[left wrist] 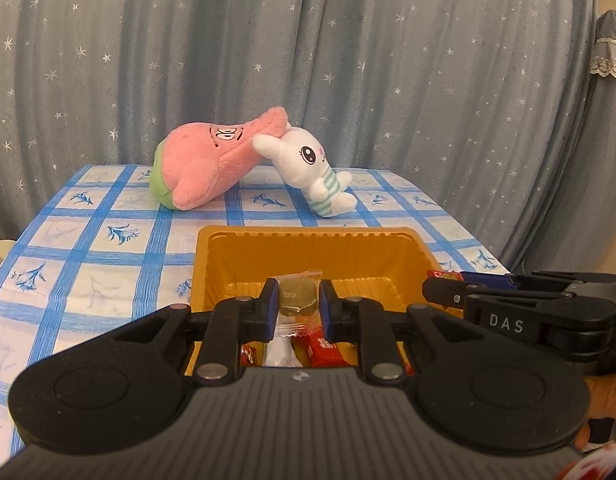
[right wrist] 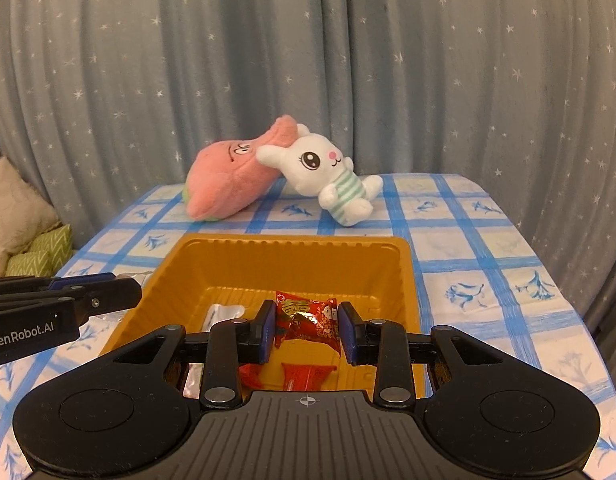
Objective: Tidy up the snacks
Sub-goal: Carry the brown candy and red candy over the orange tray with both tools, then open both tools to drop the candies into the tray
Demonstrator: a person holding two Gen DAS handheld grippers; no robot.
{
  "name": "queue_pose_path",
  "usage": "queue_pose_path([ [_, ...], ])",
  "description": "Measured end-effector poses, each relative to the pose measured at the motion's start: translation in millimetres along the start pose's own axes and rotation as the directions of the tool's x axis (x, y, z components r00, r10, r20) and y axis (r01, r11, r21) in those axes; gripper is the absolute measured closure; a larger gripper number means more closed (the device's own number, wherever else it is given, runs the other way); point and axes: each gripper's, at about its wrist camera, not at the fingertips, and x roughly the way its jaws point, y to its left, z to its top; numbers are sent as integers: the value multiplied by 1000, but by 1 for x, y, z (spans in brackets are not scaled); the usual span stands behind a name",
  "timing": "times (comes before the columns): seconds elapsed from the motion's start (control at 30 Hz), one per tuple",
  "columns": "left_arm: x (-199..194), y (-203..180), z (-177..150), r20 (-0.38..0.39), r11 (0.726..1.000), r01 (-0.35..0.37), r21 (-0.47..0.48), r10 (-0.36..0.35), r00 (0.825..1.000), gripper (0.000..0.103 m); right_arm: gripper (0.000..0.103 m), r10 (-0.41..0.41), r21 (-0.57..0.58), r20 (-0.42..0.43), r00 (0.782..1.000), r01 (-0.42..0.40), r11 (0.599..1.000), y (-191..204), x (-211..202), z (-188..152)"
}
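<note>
A gold plastic tray [left wrist: 300, 236] [right wrist: 292, 246] sits on the checked table. My left gripper [left wrist: 298, 302] is shut on a clear-wrapped round brown snack [left wrist: 298, 296] and holds it over the tray. Red wrapped snacks [left wrist: 323, 350] lie in the tray below it. My right gripper [right wrist: 306, 330] is shut on a red and gold wrapped candy [right wrist: 308, 318], held over the tray. Below it lie red wrappers [right wrist: 306, 376] and a clear packet [right wrist: 224, 314]. The right gripper shows in the left wrist view [left wrist: 443, 286], the left gripper in the right wrist view [right wrist: 120, 292].
A pink plush [left wrist: 212, 160] [right wrist: 232, 172] and a white rabbit plush [left wrist: 311, 172] [right wrist: 327, 172] lie at the table's back. A blue starred curtain [left wrist: 308, 60] hangs behind. Cushions [right wrist: 24, 232] lie left of the table. A blue checked cloth [left wrist: 88, 248] covers the table.
</note>
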Motion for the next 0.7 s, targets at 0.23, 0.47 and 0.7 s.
queue_pose_path([
  [0.23, 18, 4, 3, -18, 1000, -8, 1, 8, 1000, 84, 69, -4, 29, -27, 1000, 5, 1000, -5, 19, 6],
  [0.47, 31, 8, 5, -34, 1000, -12, 7, 12, 999, 84, 69, -6, 39, -61, 998, 9, 999, -6, 34, 3],
  [0.7, 38, 9, 6, -44, 1000, -16, 11, 16, 999, 84, 69, -9, 29, -75, 997, 11, 1000, -5, 41, 4],
])
